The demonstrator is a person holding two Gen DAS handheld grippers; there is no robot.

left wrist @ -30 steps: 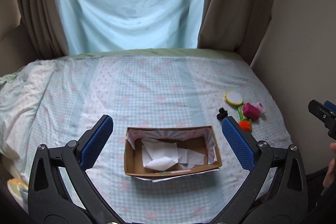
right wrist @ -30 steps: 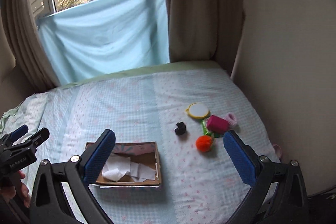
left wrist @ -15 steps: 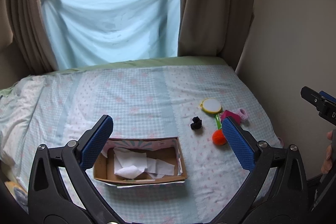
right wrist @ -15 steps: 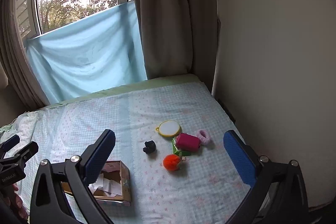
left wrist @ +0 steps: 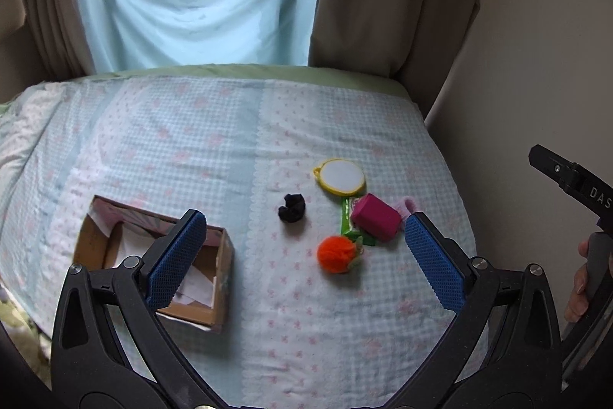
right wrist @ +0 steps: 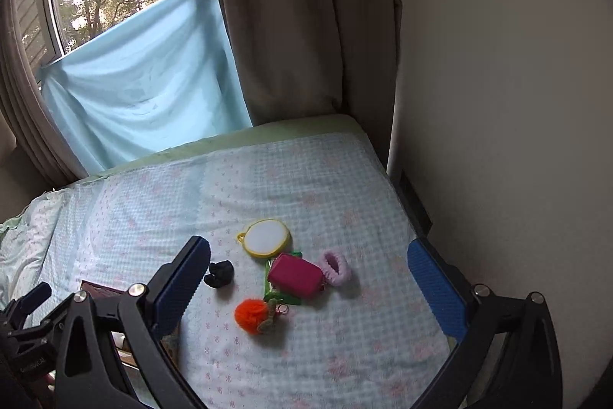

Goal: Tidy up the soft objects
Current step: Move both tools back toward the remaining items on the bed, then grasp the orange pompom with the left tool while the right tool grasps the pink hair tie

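While both tools hang above the bed (left wrist: 191, 148) with nothing gripped, the soft items sit clustered near the wall side and the cardboard box (left wrist: 220, 278) lies well apart to their left.

Left tool (left wrist: 306, 255): jaws spread wide, empty. Right tool (right wrist: 318, 288): same, wide open, empty.

Cluster: orange pom-pom (right wrist: 251, 315) nearest, black scrunchie (right wrist: 219, 274) off to its left, magenta pouch (right wrist: 294, 275) lying on a green packet (right wrist: 285, 298), pink scrunchie (right wrist: 336, 268) touching the pouch's far side, yellow-rimmed round pad (right wrist: 267, 237) behind.

Judgement: step in hand is the approach for a first pick. Pom-pom looks the easiest — standing free, only its keyring near the packet. Come down straight, straddle the fluff, close on the body rather than the ring.

Obstacles: pouch, packet and pink scrunchie overlap, so grabbing one may drag the others. Box already holds white paper (left wrist: 191, 288); the left tool partly hides its opening. Wall is close on the right, so little swing room there.
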